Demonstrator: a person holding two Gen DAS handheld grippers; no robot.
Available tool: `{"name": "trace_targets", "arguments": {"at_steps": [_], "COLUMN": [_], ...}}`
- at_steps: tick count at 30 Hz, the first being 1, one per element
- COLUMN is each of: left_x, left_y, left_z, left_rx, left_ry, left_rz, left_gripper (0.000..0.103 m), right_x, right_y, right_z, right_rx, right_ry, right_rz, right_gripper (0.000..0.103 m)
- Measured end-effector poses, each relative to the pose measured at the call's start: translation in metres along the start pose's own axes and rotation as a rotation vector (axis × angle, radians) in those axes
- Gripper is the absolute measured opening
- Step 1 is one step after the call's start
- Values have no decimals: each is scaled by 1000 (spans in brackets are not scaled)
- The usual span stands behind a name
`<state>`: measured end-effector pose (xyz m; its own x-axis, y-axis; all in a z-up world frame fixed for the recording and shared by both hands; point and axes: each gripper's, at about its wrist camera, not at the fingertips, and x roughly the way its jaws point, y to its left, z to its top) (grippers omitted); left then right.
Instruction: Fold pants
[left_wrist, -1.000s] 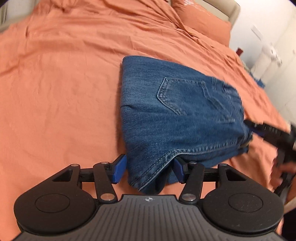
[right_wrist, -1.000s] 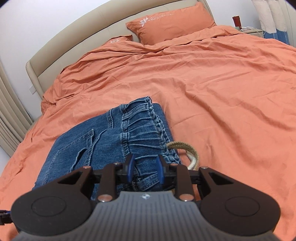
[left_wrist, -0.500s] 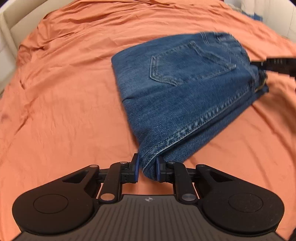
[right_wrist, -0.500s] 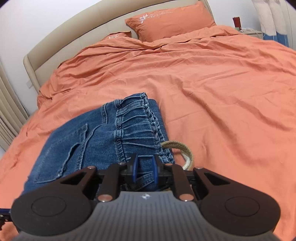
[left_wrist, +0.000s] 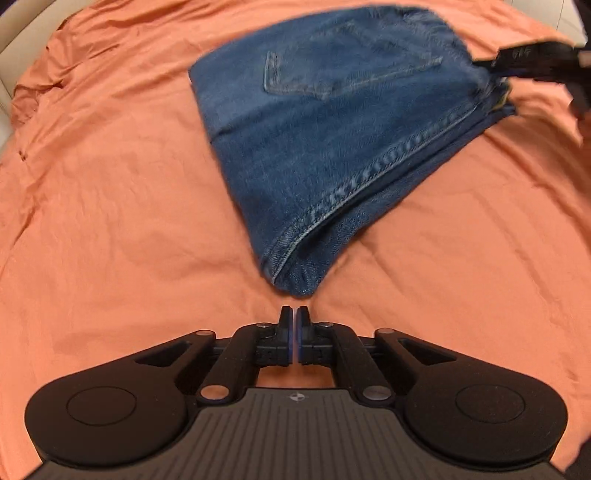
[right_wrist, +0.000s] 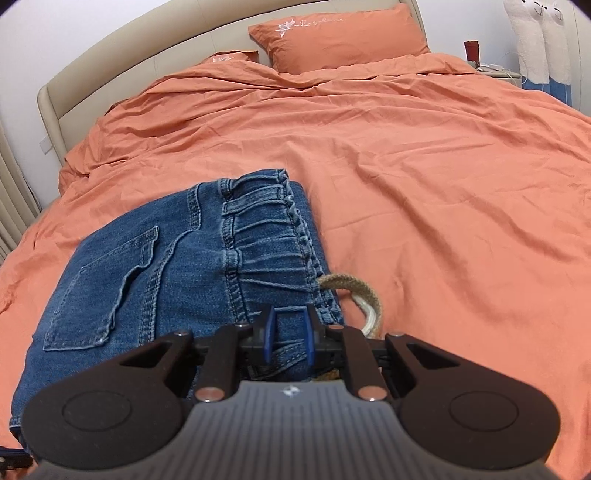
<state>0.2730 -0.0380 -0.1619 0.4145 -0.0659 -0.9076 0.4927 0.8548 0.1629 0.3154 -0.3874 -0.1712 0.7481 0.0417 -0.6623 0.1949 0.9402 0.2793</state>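
Observation:
Folded blue jeans (left_wrist: 332, 122) lie on the orange bedspread (left_wrist: 110, 221), back pocket up. My left gripper (left_wrist: 294, 317) is shut and empty, a short way back from the near corner of the jeans. My right gripper (right_wrist: 289, 325) is shut on the jeans (right_wrist: 177, 273) at the waistband corner; denim fills the gap between its blue pads. The right gripper also shows at the far right of the left wrist view (left_wrist: 532, 62). A tan drawstring loop (right_wrist: 362, 295) sticks out beside the waistband.
The orange bedspread (right_wrist: 424, 184) spreads wide to the right and beyond the jeans. Orange pillows (right_wrist: 340, 37) and a beige headboard (right_wrist: 110, 59) are at the far end. A nightstand (right_wrist: 498, 70) stands at the far right.
My left gripper closed on the jeans' corner, then let it go and pulled back shut and empty. My right gripper closed on the waistband and stays there.

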Motion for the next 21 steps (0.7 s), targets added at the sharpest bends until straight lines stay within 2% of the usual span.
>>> {"name": "trace_targets", "arguments": {"at_steps": [2, 5, 7, 8, 9, 11, 13, 15, 18, 21], "left_x": [-16, -32, -38, -40, -41, -33, -15, 0, 23, 41], "left_y": [10, 28, 44, 52, 61, 79, 93, 104, 108, 112], "left_z": [3, 19, 30, 34, 39, 51, 63, 68, 76, 83], "left_rx": [-37, -120, -203, -255, -307, -404, -491, -539, -553, -566], "left_ry": [-48, -102, -146, -172, -200, -239, -248, -243, -207, -189], "left_rz": [-17, -29, -43, -52, -67, -111, -162, -193, -182, -187], "left_gripper": [16, 21, 38, 54, 64, 64, 65, 66, 66, 66], "right_x": [-5, -20, -29, -33, -37, -40, -40, -35, -24, -11], "right_y": [2, 6, 5, 2, -4, -18, -32, -45, -56, -68], "right_z": [1, 3, 5, 6, 7, 7, 4, 1, -2, -6], "right_rx": [-7, -21, -11, 14, 53, 151, 253, 325, 376, 453], "right_ry": [-10, -37, -51, -55, -52, -31, -7, 21, 58, 97], "right_rz": [-2, -13, -20, -8, 18, 60, 105, 136, 156, 212], "right_gripper": [10, 19, 39, 43, 47, 53, 67, 70, 75, 75]}}
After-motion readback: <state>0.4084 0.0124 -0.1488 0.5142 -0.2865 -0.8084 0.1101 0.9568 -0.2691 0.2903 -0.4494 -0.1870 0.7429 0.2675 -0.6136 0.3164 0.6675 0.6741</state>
